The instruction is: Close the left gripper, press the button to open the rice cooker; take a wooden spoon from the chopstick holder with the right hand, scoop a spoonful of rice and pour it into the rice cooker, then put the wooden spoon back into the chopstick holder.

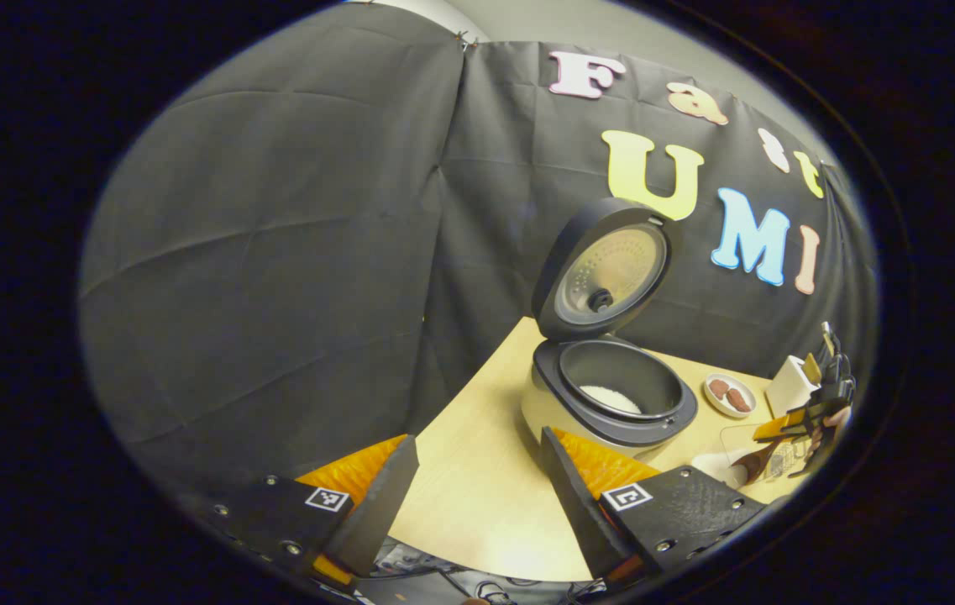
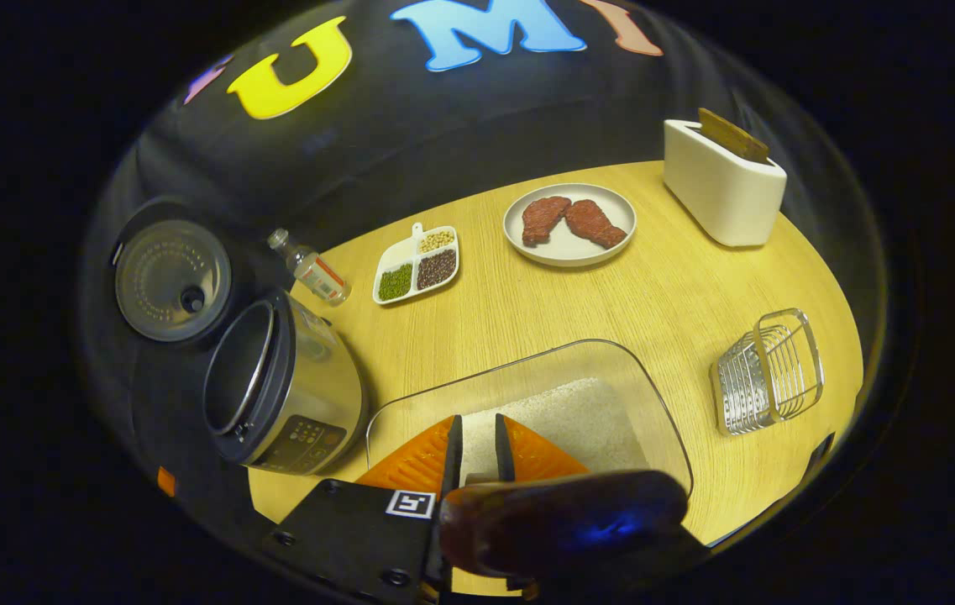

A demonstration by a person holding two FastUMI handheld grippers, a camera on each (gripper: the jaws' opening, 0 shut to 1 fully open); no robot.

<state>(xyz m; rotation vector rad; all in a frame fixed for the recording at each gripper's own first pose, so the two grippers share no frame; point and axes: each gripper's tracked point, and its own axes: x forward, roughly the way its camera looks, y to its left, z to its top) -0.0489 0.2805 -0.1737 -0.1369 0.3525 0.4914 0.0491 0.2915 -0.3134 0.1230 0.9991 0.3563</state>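
- Left gripper view shows us the table [image 1: 477, 496] with the cooker [image 1: 611, 403] on it, lid [image 1: 607, 269] swung up and upright, white rice in the pot.
- We see the left gripper [image 1: 477, 496] released, jaws wide apart with nothing between them; the cooker sits just beyond its right finger.
- In the right gripper view the cooker [image 2: 292, 386] lies left of the clear rice tub [image 2: 544, 403], which sits straight ahead of the fingers.
- We see the right gripper [image 2: 475, 449] clenched on the spoon [image 2: 561, 521], jaws nearly together; its dark blurred length runs crosswise, reaching right from the jaws.
- The holder [image 2: 722, 181], white, stands at the far right, well apart.
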